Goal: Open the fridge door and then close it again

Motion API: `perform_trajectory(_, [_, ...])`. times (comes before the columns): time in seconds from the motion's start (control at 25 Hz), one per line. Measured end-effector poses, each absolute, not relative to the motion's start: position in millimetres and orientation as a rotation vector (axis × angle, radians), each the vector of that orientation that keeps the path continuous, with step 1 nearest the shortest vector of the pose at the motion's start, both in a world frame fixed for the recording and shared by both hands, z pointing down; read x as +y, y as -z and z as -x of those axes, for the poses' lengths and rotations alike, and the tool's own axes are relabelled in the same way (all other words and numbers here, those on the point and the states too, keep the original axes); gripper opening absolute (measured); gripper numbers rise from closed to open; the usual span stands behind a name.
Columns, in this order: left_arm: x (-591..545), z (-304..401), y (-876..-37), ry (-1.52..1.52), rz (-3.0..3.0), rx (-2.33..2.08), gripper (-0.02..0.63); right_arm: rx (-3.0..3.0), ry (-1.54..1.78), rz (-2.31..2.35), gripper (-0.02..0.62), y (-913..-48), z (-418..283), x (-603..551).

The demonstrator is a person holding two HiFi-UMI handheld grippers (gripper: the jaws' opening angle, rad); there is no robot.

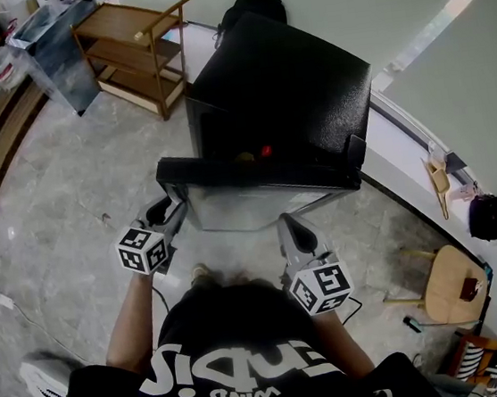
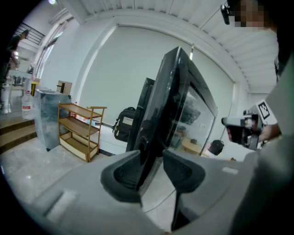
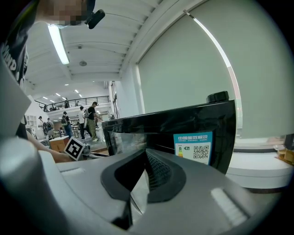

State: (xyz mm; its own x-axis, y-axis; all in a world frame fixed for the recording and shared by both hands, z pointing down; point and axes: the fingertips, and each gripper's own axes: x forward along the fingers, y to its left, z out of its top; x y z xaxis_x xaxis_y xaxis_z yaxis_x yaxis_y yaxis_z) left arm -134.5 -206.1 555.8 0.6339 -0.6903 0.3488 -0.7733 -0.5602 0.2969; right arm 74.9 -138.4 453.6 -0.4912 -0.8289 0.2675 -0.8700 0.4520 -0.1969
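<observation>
1. A wooden shelf rack (image 1: 135, 56) with 3 tiers stands on the grey marbled floor (image 1: 60, 198).
2. A grey metal cabinet (image 1: 58, 50) stands just beside the rack.
3. A black backpack (image 1: 251, 7) sits by the wall.
4. A round wooden stool (image 1: 454, 282) stands at the right of the head view, near a small black bag (image 1: 489, 216).
5. Several people (image 3: 87, 120) stand far off in a bright hall, too small to make out further.

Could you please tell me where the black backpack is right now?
In the head view, the black backpack sits at the top centre by the wall. It is just behind the fridge and to the right of the wooden shelf rack.
</observation>
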Motion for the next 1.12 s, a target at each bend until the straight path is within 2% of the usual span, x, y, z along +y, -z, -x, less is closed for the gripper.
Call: perform_trajectory(1.12, [-305.8,117.9,-558.3,-0.244,-2.453,-1.159,0.147,-2.52,-0.495,-1.533,-0.003,-461.3,-82.0,-172.0])
